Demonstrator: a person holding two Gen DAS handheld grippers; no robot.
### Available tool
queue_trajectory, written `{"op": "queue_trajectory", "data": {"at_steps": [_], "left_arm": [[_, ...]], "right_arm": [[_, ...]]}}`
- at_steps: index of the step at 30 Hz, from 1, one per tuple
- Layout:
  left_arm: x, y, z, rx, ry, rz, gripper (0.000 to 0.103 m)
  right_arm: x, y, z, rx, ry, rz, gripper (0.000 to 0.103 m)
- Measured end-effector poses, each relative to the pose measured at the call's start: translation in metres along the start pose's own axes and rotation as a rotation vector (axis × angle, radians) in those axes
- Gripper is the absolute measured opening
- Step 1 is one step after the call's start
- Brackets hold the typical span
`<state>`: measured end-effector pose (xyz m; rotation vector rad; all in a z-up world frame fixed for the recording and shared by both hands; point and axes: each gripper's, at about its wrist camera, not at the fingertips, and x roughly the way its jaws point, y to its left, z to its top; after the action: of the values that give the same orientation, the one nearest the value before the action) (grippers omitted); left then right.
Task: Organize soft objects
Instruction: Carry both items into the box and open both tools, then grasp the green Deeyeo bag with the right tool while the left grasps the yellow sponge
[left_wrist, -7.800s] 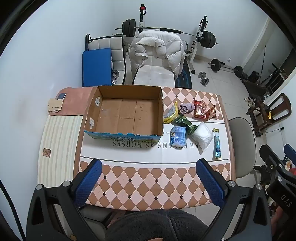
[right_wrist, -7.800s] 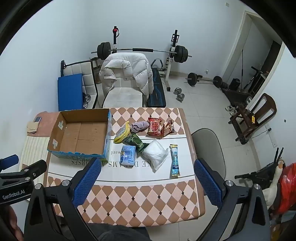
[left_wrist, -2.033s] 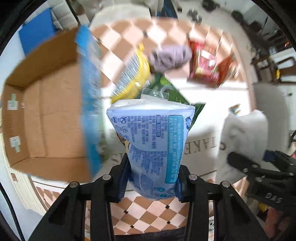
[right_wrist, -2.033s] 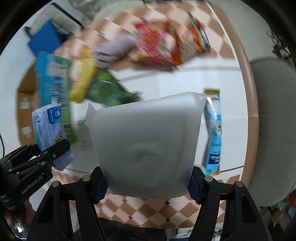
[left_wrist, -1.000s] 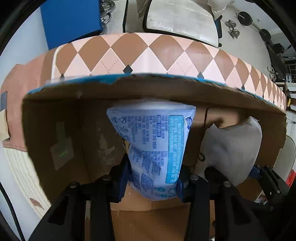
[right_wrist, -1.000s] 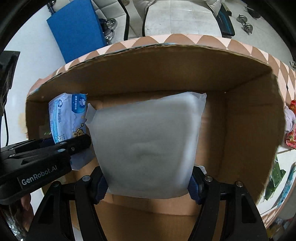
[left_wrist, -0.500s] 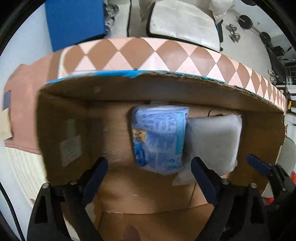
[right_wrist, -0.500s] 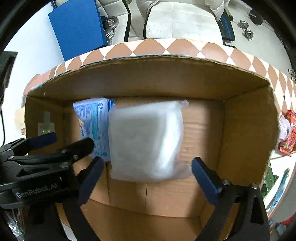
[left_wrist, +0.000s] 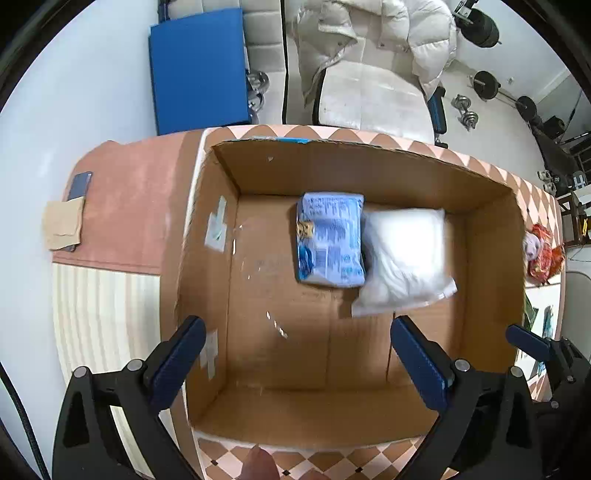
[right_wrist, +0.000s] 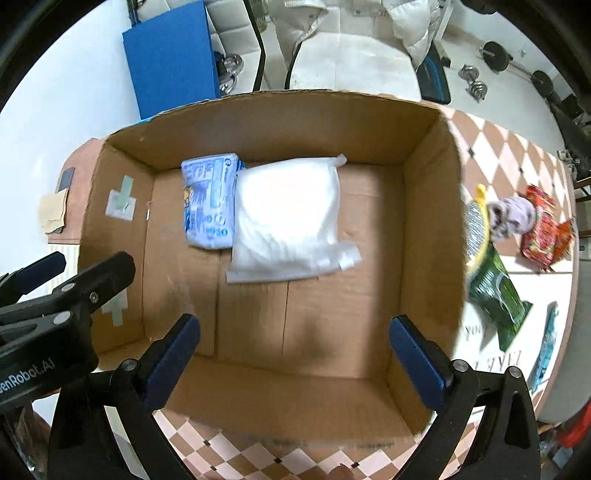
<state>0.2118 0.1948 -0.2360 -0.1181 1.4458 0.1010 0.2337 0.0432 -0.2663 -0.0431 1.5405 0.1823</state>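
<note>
The surface (right_wrist: 491, 147), covered in a tan-and-white diamond cloth, carries an open cardboard box (left_wrist: 369, 166) that fills most of both views. On the box floor, toward the far wall, lie two soft packs side by side and touching: a white pillow-like pack (right_wrist: 288, 218) and, on its left, a smaller blue-printed tissue pack (right_wrist: 208, 201). The white pack's edge slightly overlaps the blue one.

Both tongs hang above the box, pointing down into it. The left tongs (left_wrist: 295, 354) are spread wide with nothing between the blue pads; their jaws have just been opening, and the tissue pack lies clear of them on the box floor. The right tongs (right_wrist: 293, 350) are likewise spread wide and empty, jaws just opened, the white pack lying free below.

To the right of the box, on the surface, sit the remaining items: a green packet (right_wrist: 495, 288), a yellow-edged packet (right_wrist: 476, 225) against the box wall, a red snack bag (right_wrist: 543, 229), a small purple-grey soft thing (right_wrist: 511, 218) between them, and a narrow blue sachet (right_wrist: 546, 343) nearer the front edge.
</note>
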Motion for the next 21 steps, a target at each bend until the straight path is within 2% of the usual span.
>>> {"op": "queue_trajectory", "data": {"at_steps": [8,12,15,17,21], "left_arm": [[-0.033,-0.014,-0.025,-0.014,-0.098,0.01,0.103],[-0.052,-0.03,-0.029,-0.007,-0.121,0.028,0.103],[-0.07,-0.062,-0.03,0.067,-0.164,0.077,0.103],[-0.077,-0.088,-0.026,0.127,-0.172,0.088,0.103],[-0.071,-0.159,-0.01,0.288,-0.181,0.187,0.103]], "right_arm": [[-0.039,-0.001,-0.042,-0.016,-0.065,0.053,0.103],[-0.058,-0.017,-0.054,0.003,-0.083,0.124,0.103],[-0.079,-0.049,-0.059,0.038,-0.114,0.163,0.103],[-0.091,-0.075,-0.062,0.05,-0.132,0.143,0.103],[-0.096,-0.15,-0.057,0.091,-0.123,0.087,0.103]]}}
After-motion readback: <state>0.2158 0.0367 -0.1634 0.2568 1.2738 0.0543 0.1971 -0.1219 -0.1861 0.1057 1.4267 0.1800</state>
